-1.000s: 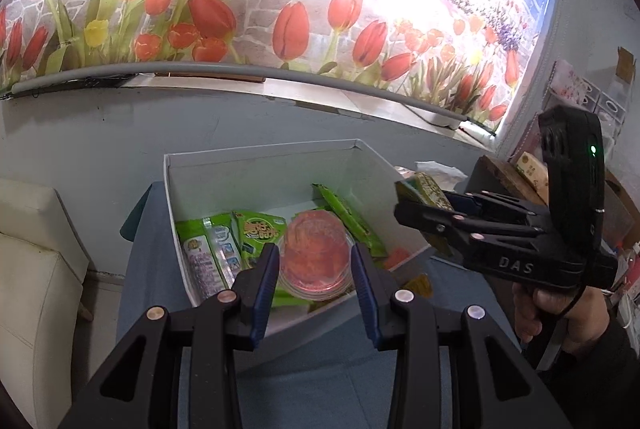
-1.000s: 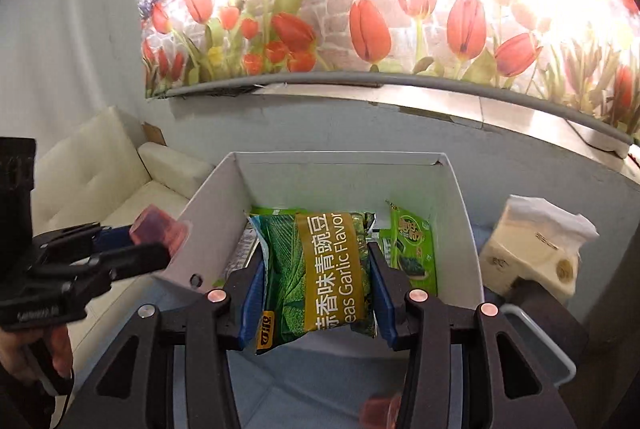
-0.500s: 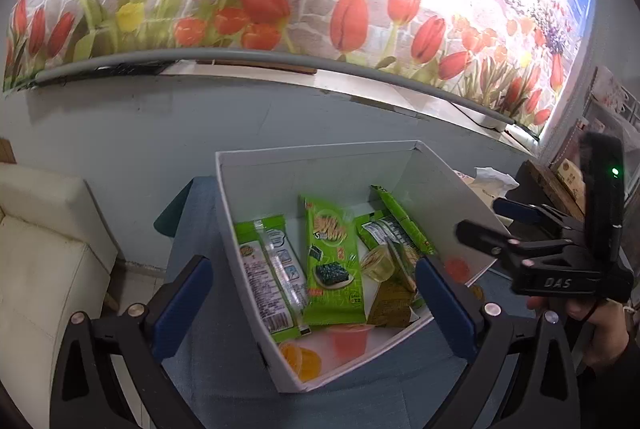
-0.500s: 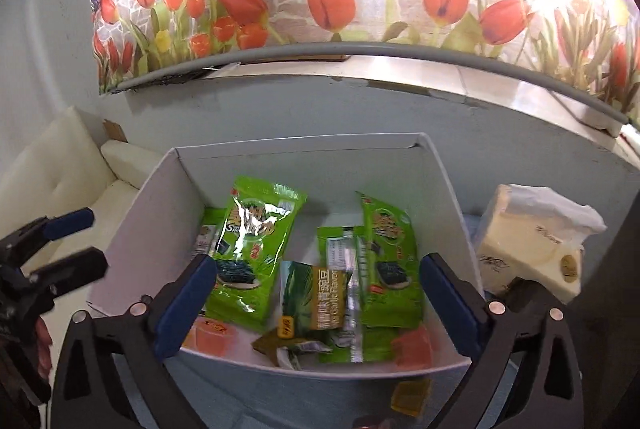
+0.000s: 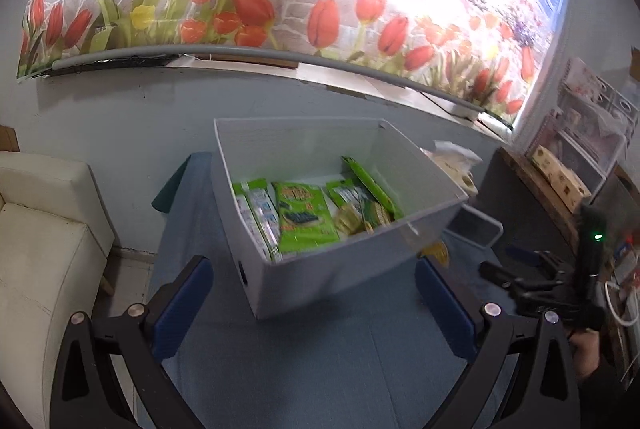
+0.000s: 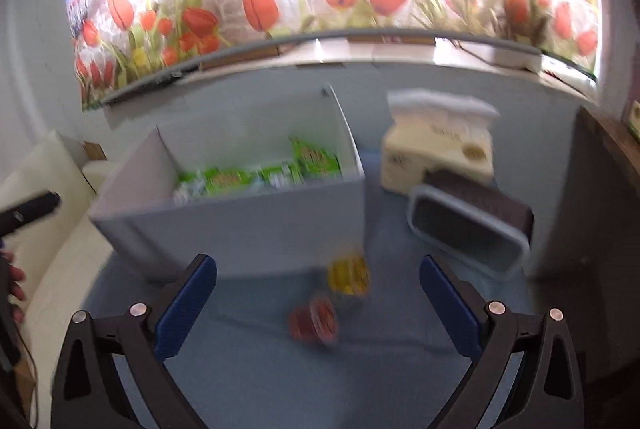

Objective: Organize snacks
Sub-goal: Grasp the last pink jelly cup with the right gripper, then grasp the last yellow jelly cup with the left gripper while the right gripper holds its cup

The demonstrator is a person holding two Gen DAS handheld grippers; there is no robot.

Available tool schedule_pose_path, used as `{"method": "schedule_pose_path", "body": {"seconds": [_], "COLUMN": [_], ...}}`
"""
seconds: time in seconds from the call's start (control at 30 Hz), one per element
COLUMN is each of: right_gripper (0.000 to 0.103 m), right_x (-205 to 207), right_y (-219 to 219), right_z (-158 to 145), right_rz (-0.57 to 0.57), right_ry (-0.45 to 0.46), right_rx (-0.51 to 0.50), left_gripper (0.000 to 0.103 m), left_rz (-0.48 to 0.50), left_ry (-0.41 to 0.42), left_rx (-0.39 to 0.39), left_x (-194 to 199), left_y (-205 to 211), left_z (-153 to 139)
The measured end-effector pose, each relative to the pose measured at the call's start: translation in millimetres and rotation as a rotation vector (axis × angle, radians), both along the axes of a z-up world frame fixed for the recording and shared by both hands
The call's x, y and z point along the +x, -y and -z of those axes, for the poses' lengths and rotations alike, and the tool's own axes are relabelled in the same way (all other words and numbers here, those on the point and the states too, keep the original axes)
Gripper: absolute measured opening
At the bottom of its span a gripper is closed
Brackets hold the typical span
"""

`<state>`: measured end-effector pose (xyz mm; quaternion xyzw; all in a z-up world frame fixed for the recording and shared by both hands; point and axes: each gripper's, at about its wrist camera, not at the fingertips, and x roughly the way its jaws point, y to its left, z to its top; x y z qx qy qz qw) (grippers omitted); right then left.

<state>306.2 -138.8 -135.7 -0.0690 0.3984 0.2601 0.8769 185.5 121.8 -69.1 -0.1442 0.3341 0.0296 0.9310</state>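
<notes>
Left wrist view: the left tool (image 5: 314, 289) is hanging spread wide with nothing between its pads, over the blue bench (image 5: 304, 369). The white box (image 5: 336, 269) is standing just ahead, its near wall blocking part of the green snack packets (image 5: 304, 219) lying inside. A cream sofa (image 5: 44, 253) is sitting at left.

Right wrist view: the right tool (image 6: 318, 303) is gaping empty. A red jelly cup (image 6: 314, 321) and a yellow jelly cup (image 6: 348, 275) are lying blurred on the bench before the box (image 6: 240, 233). A tissue pack (image 6: 436, 153) and a grey-rimmed tub (image 6: 466, 237) are sitting to the right.

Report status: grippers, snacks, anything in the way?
Left gripper and right gripper open, empty. Green packets in white box. Two jelly cups outside. Nothing blocking.
</notes>
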Motion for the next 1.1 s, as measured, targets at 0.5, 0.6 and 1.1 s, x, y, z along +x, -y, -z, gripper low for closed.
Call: {"method": "schedule_pose_path", "body": {"seconds": [0.5, 0.6, 1.1], "right_gripper": [0.065, 0.042, 0.032], "right_x": [18, 20, -31], "right_y": [-25, -27, 43], "right_z": [79, 81, 32], "right_rz": [0.033, 0.011, -0.04], "right_ry": [-0.13, -0.119, -0.104], "right_rx": [-0.138, -0.126, 0.011], "left_gripper": [0.103, 0.103, 0.103], "left_rz": [0.041, 0.03, 0.135], "left_ry": [-0.059, -0.06, -0.124], "left_rx": [-0.025, -0.027, -0.012], "left_x": [-70, -72, 4], "left_y": [41, 41, 106], "left_z": [23, 24, 46]}}
